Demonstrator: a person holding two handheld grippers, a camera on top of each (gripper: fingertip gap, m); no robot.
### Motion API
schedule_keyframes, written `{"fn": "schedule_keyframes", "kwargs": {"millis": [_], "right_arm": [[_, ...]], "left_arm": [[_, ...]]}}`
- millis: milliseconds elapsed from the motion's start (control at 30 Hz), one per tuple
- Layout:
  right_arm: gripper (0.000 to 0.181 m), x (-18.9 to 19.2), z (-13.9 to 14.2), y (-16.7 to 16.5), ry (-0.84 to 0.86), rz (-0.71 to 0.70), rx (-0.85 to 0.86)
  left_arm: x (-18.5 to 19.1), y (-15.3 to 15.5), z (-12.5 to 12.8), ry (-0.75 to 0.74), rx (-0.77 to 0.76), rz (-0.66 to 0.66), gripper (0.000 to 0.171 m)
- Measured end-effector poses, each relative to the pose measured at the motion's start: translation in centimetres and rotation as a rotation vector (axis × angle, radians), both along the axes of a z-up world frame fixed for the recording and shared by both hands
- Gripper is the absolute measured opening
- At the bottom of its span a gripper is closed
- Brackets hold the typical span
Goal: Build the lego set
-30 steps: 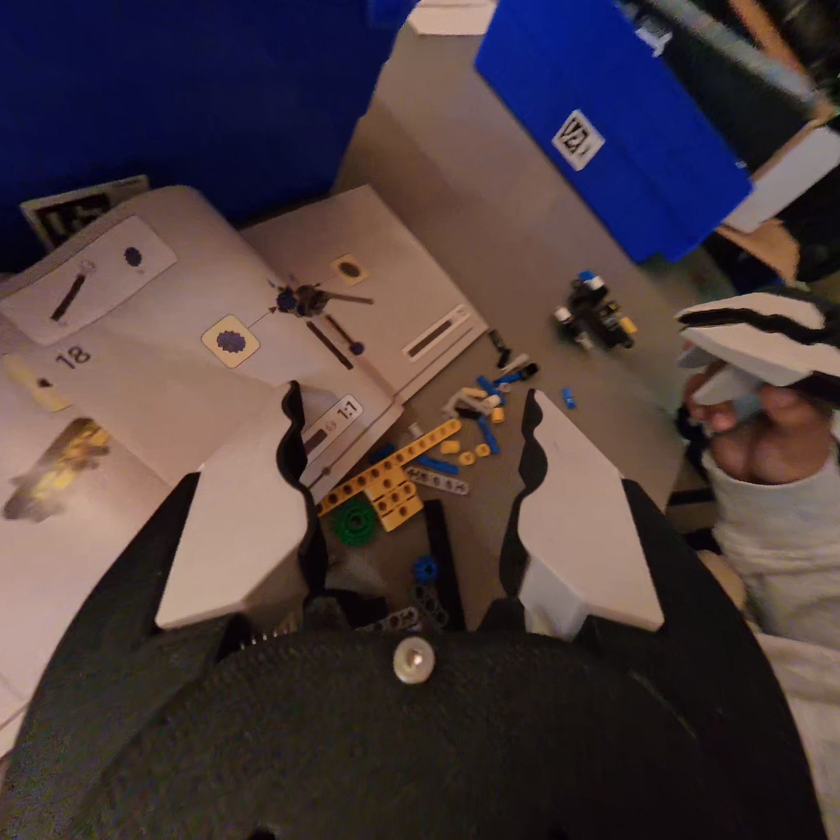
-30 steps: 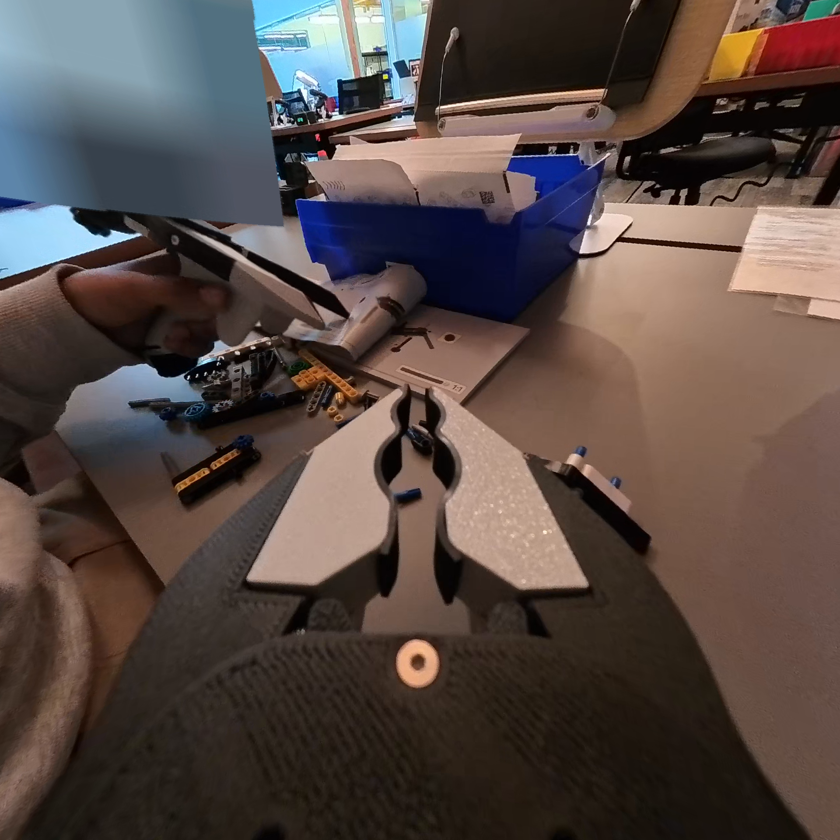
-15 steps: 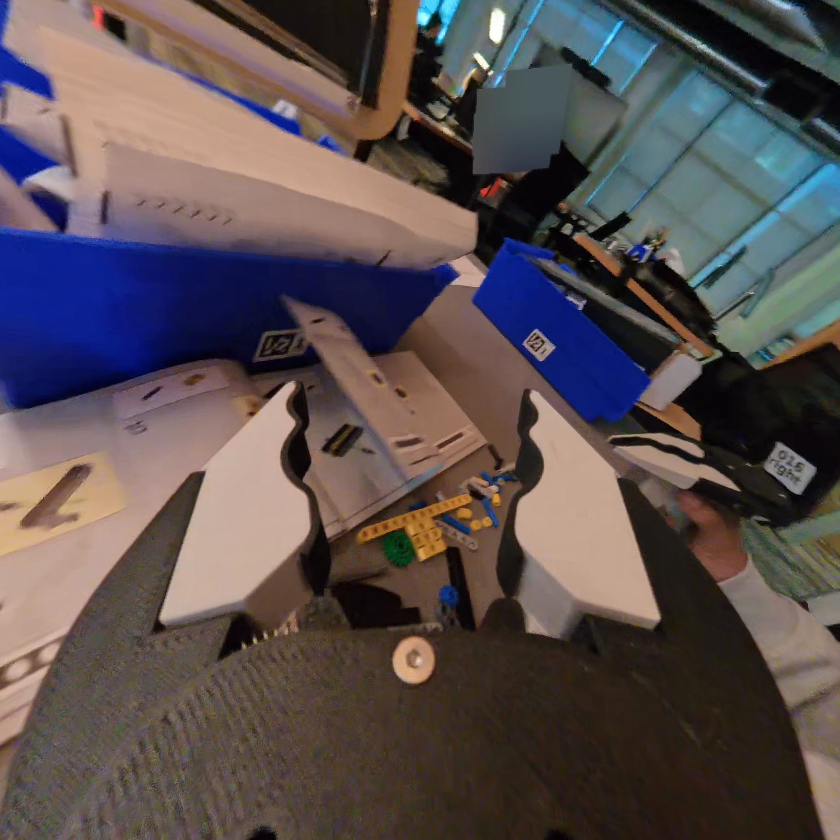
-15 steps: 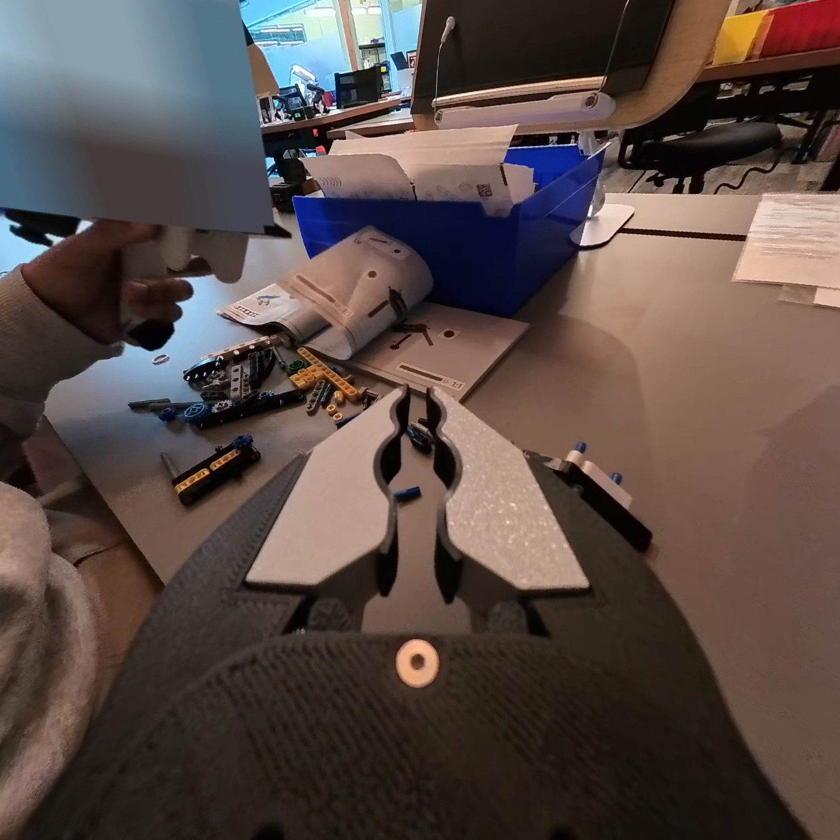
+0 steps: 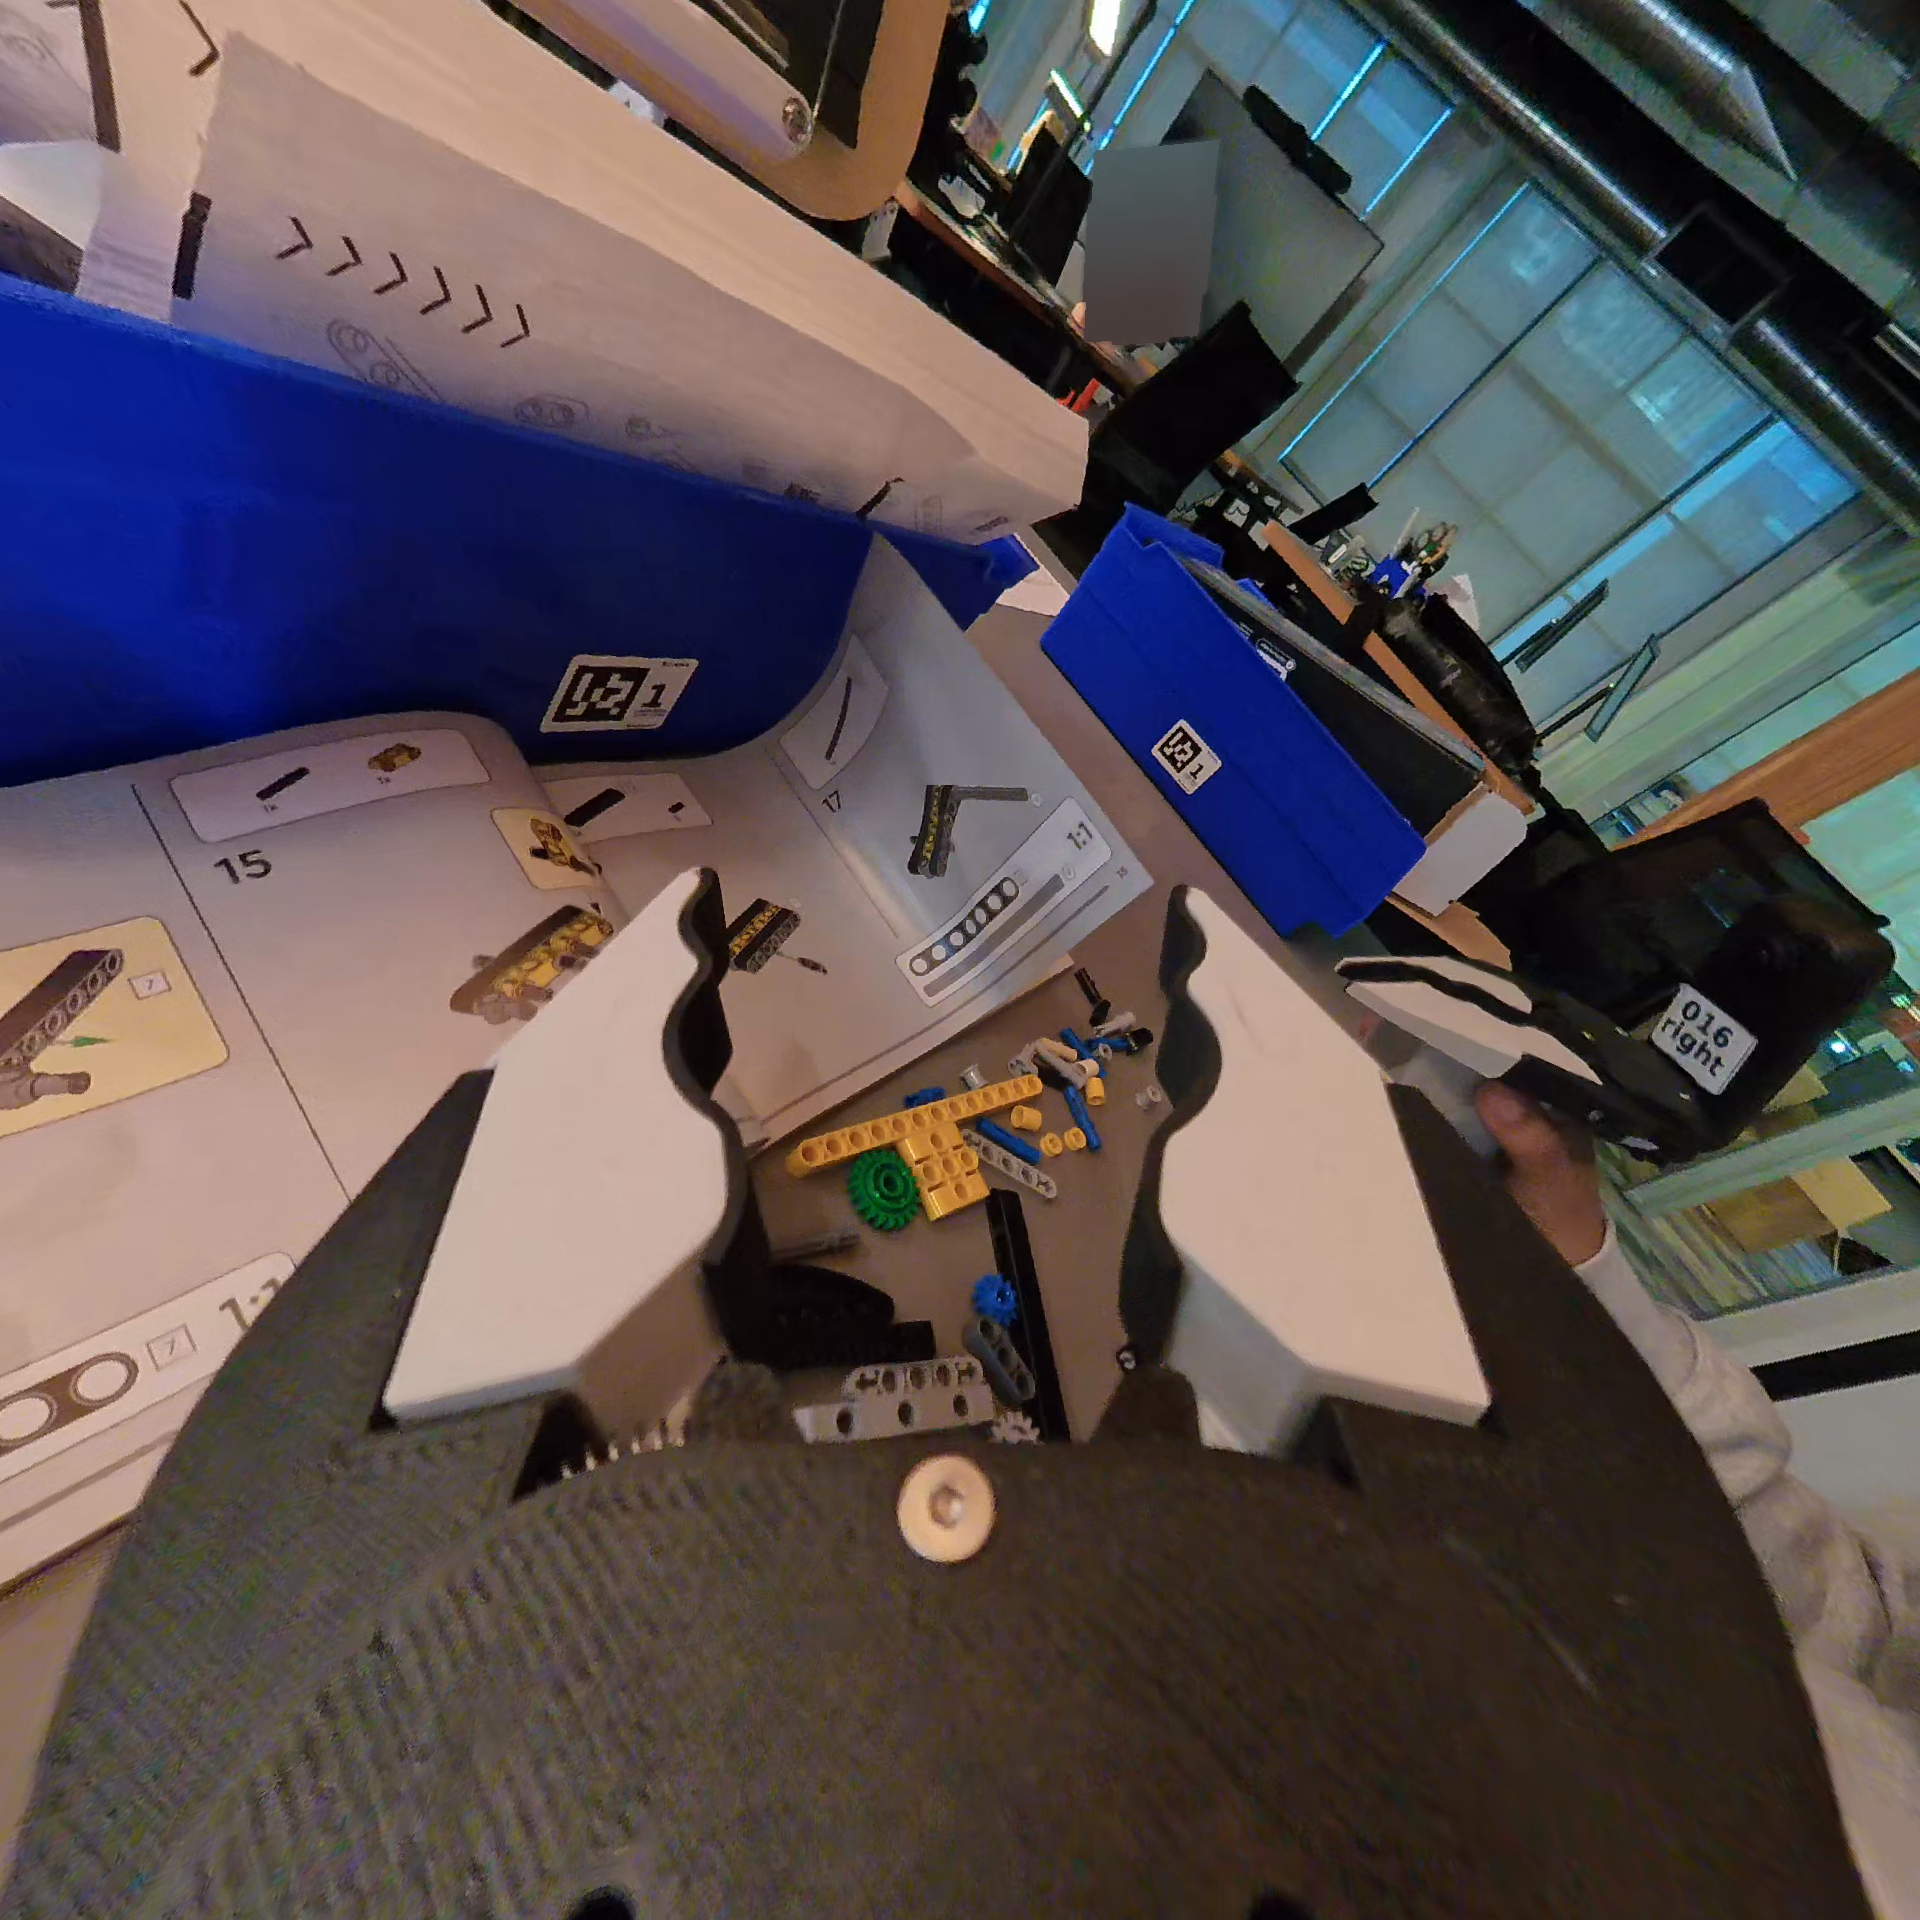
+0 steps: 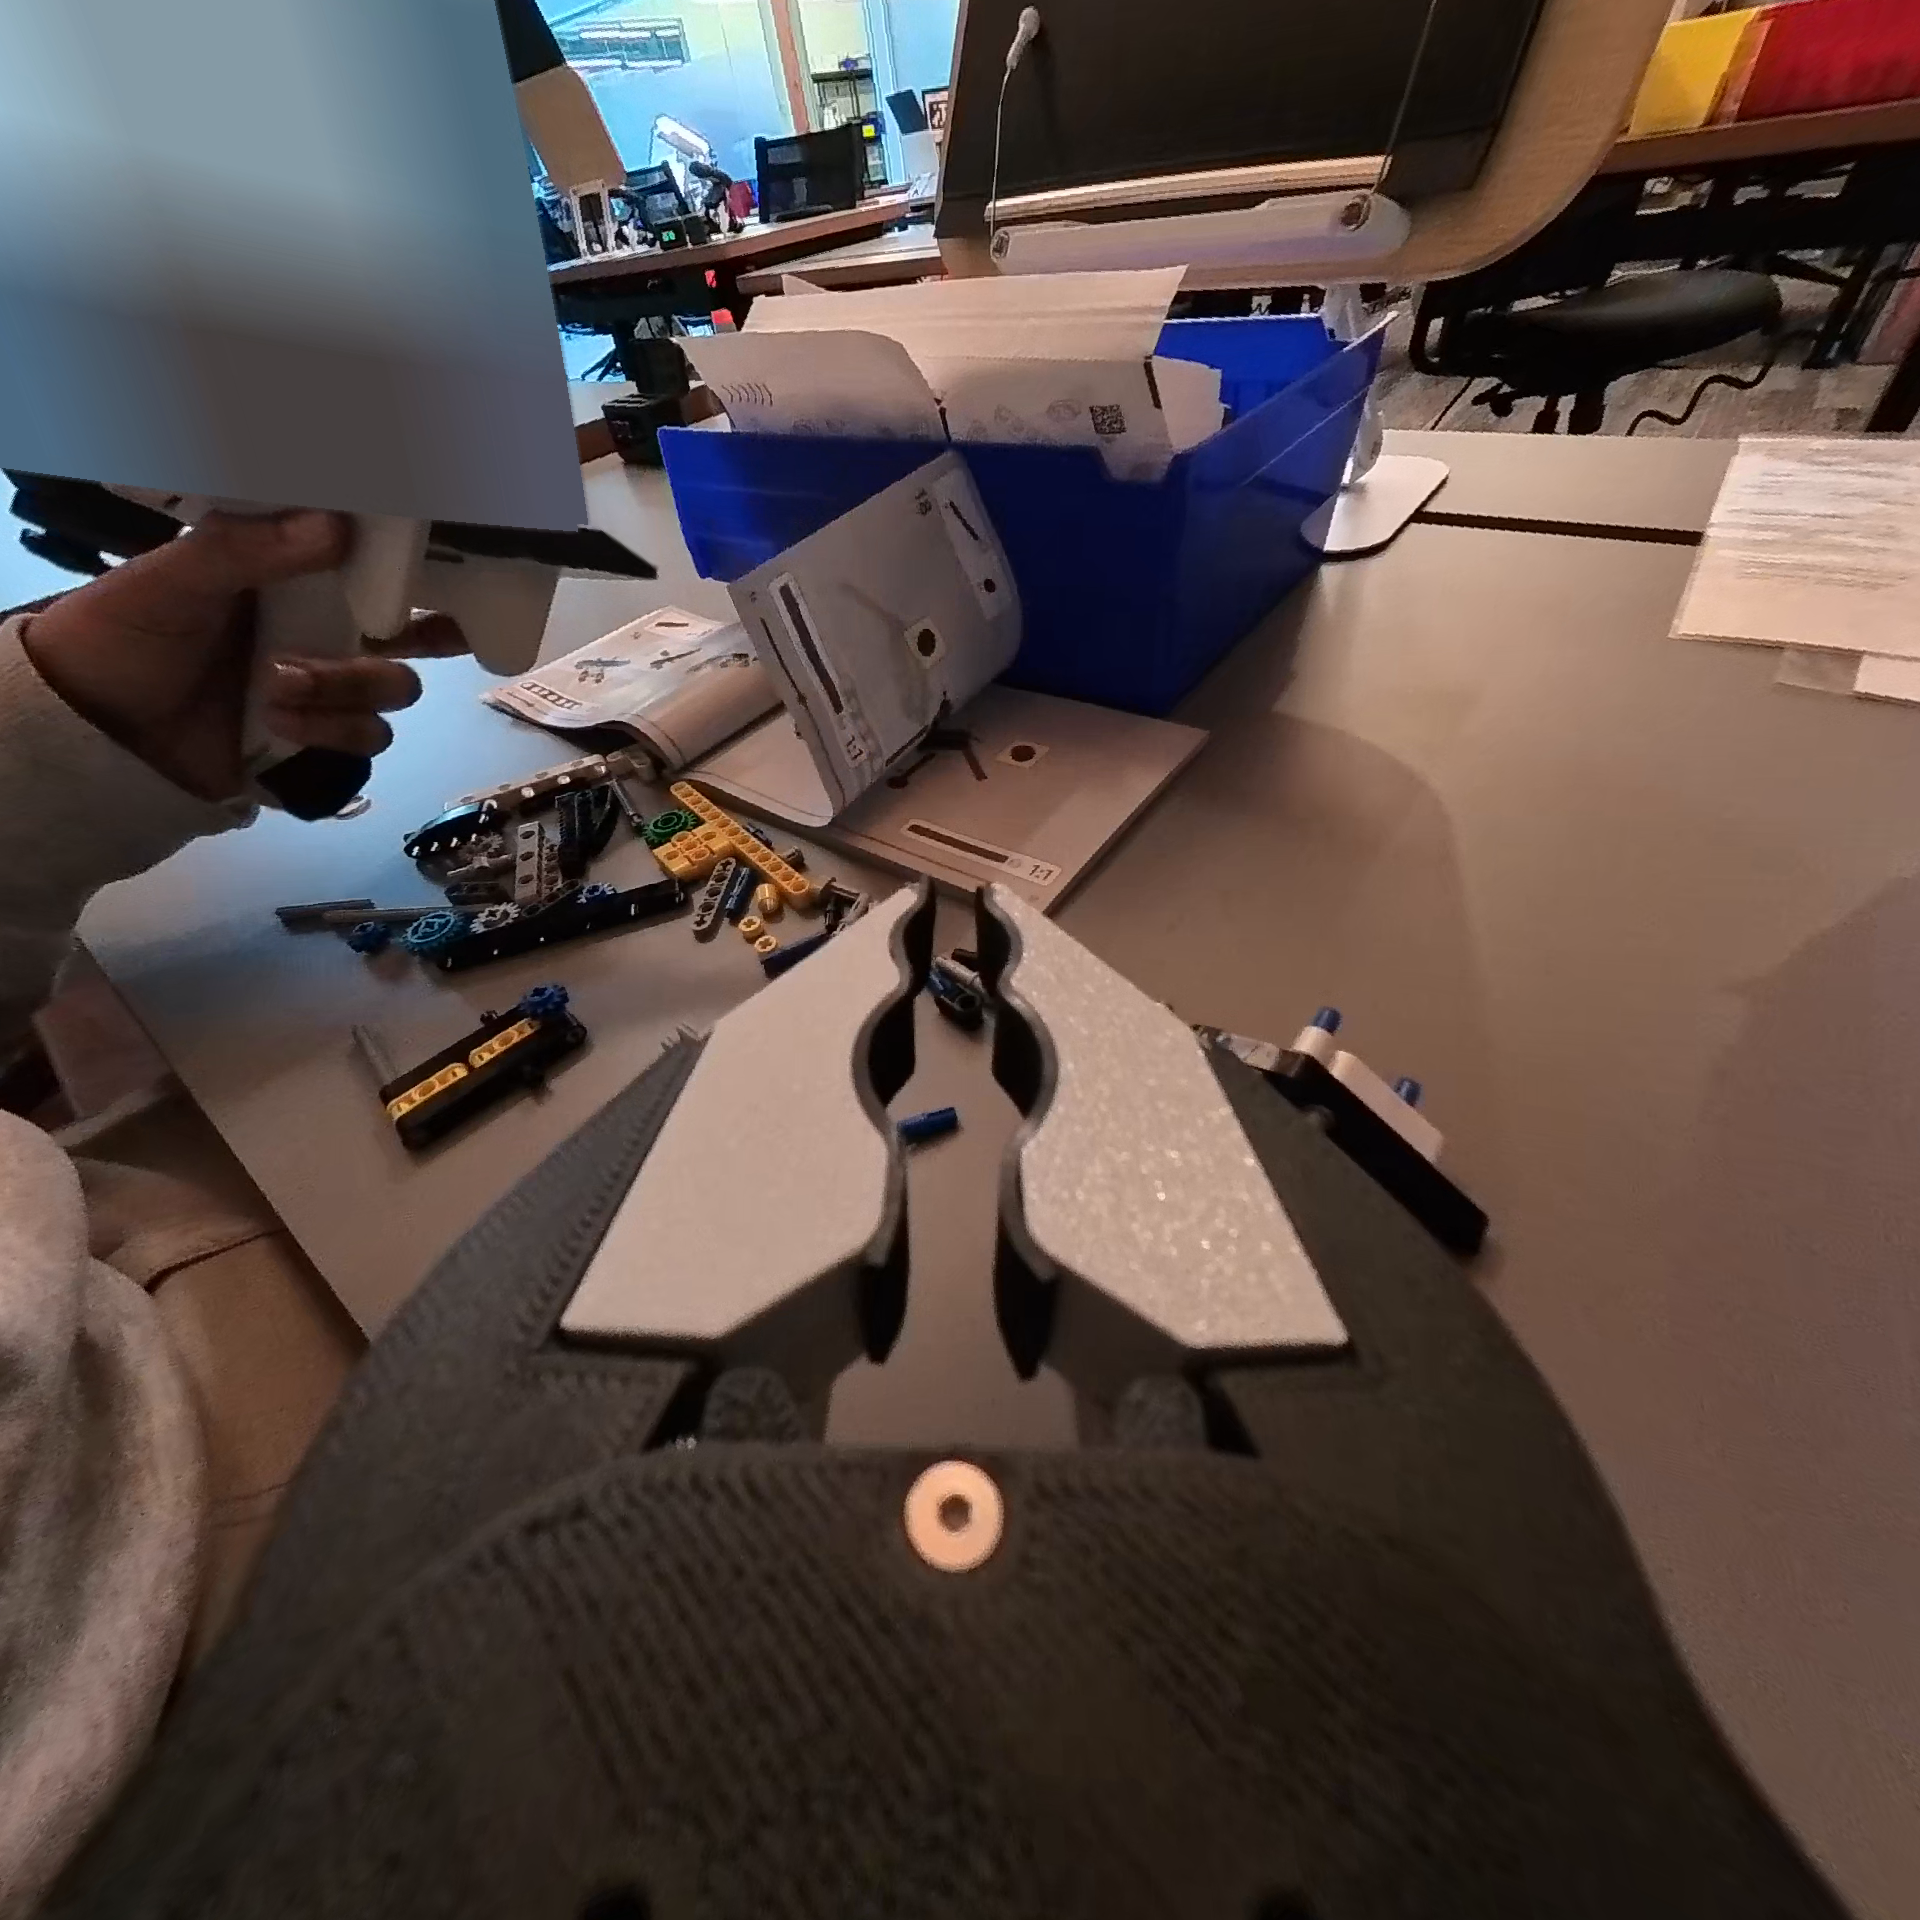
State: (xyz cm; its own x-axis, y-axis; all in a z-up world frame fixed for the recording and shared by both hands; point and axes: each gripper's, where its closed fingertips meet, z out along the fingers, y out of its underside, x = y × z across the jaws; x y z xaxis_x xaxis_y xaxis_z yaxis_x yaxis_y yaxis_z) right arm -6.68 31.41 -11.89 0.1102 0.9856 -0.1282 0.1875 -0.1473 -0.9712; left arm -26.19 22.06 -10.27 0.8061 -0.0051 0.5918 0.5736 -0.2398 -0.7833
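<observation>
My left gripper is open and empty, held above the open instruction booklet and a pile of loose lego parts: a yellow beam, a green gear and a black beam. My right gripper is shut with nothing between its fingers, low over the table; a small blue pin lies under it. In the right wrist view, a black and yellow sub-assembly and a black beam with gears lie to the left. One page of the booklet stands curled up.
A blue bin stuffed with paper stands behind the booklet, and a second blue bin sits further off. A black and white assembly with blue pins lies right of my right gripper. Papers and a monitor foot are at the back right. One gripper's finger ends stand about 25 cm off the other's. The small blue pin lies some 8 cm from my right tips, 20 cm from my left tips.
My left gripper has lifted away from the booklet and tilted up. The booklet's pages have turned to other steps and one page now stands curled. The right gripper has not moved.
</observation>
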Motion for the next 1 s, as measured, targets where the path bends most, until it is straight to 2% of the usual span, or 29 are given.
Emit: {"fn": "schedule_keyframes", "kwargs": {"millis": [233, 333, 500, 633, 867, 1000], "right_arm": [[0.005, -0.2, -0.2, -0.1, -0.019, 0.0, 0.011], [0.006, -0.3, -0.4, -0.2, -0.032, 0.003, 0.015], [0.005, -0.2, -0.3, -0.2, -0.027, -0.007, 0.042], [0.006, -0.2, -0.3, -0.3, -0.03, -0.002, 0.036], [0.006, -0.4, -0.7, -0.3, -0.052, 0.002, 0.038], [0.006, -0.4, -0.6, -0.3, -0.05, -0.003, 0.047]], "left_arm": [[1.3, 0.5, -0.3, -0.023, 0.001, -0.04, 0.078], [4.2, 2.2, 0.1, -0.051, 0.001, -0.146, 0.08], [7.5, 3.4, -0.8, 0.025, -0.048, -0.241, 0.083], [6.5, 2.6, -1.0, 0.044, -0.041, -0.19, 0.082], [3.9, 1.7, -0.4, -0.051, -0.002, -0.106, 0.081], [3.9, 1.7, -0.7, -0.001, -0.029, -0.103, 0.081]]}}
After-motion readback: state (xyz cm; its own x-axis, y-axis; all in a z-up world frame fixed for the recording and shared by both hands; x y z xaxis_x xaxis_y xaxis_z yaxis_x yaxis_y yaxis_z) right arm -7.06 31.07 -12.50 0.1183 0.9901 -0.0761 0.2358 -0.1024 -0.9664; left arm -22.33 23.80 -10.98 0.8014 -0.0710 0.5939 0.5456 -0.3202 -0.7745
